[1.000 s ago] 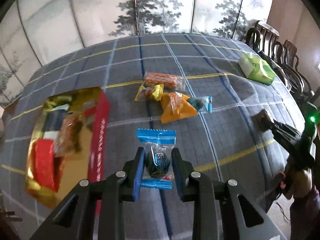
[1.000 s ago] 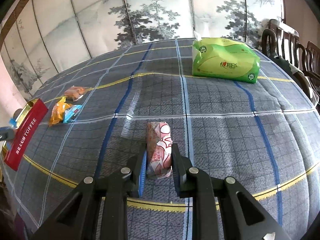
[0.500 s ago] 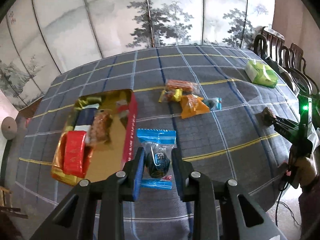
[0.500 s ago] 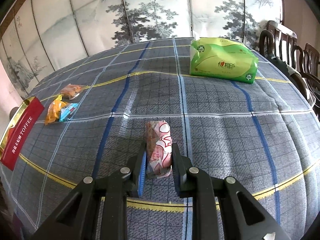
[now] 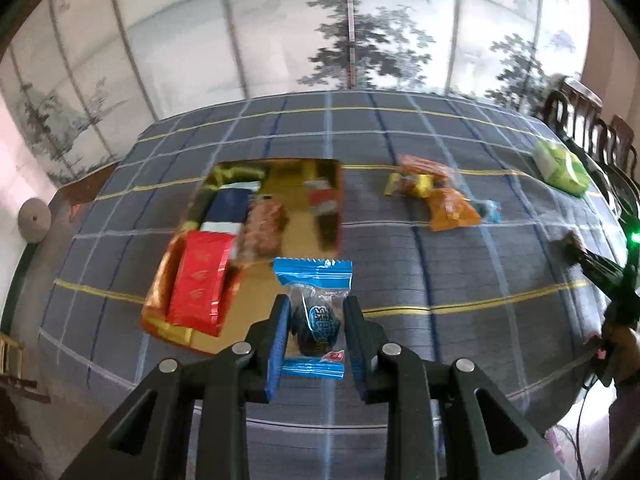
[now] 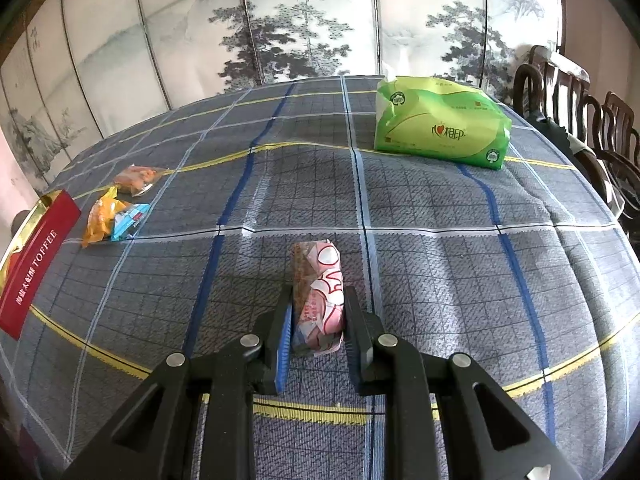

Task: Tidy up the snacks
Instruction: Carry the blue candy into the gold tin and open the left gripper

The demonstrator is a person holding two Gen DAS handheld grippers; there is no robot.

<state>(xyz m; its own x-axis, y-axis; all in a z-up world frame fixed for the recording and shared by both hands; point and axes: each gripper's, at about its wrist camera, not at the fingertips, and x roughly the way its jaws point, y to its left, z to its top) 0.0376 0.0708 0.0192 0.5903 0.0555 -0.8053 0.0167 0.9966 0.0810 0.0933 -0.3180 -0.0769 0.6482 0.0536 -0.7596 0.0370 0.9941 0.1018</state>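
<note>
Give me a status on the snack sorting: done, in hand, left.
Done: several snacks already lie in the toffee box. In hand: the left gripper clamps a blue-wrapped candy; the right gripper clamps a pink-wrapped snack. Left: the loose snack pile on the tablecloth.

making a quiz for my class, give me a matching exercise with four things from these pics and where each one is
Things:
1. blue-wrapped dark candy
2. pink and white wrapped snack bar
3. green plastic tissue pack
4. red foil packet

Places:
A. inside the gold toffee box
B. between the right gripper fingers
C. on the checked cloth, far side
D. between the left gripper fingers

Pairs: 1-D, 2-B, 3-C, 4-A
</note>
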